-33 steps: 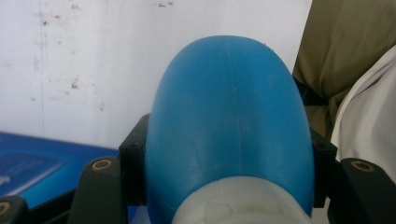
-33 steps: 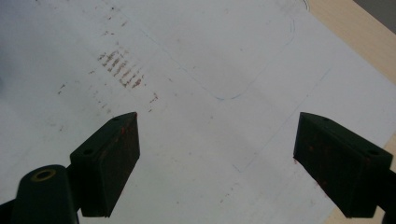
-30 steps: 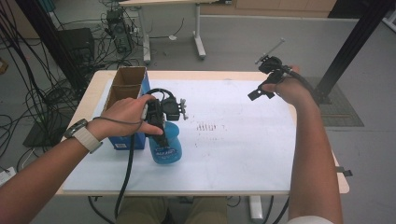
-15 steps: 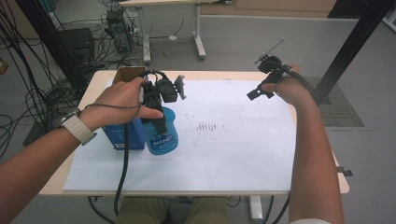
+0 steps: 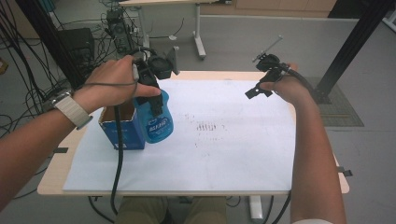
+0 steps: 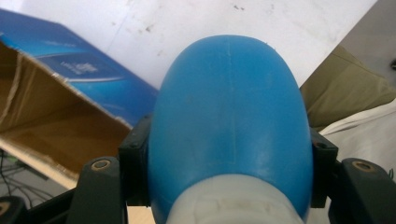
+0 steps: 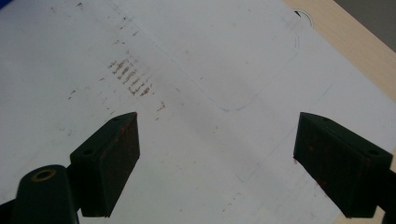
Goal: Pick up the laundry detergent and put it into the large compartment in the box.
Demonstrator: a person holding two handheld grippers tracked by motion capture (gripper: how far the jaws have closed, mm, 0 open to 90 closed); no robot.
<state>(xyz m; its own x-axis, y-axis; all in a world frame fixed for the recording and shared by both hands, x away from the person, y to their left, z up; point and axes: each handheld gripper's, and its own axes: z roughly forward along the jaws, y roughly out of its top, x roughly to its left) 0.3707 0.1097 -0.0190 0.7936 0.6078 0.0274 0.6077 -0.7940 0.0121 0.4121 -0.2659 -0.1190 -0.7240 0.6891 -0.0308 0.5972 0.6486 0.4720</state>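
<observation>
left hand-held gripper (image 5: 156,100) lifted blue bottle (image 5: 159,122) higher, beside blue box (image 5: 122,133)

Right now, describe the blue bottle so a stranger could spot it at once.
Look at the left side of the white sheet covering the table. Beside the open blue carton, the left gripper clamps the blue bottle by its neck; it is rounded, translucent plastic, not boxy cardboard.

The blue bottle (image 6: 231,116) looks like smooth, slightly glossy plastic with a faint mould seam. The blue box (image 5: 122,133) is printed cardboard, raw brown inside. White matt paper (image 5: 224,140), smudged, covers the pale wooden tabletop (image 5: 50,182).
</observation>
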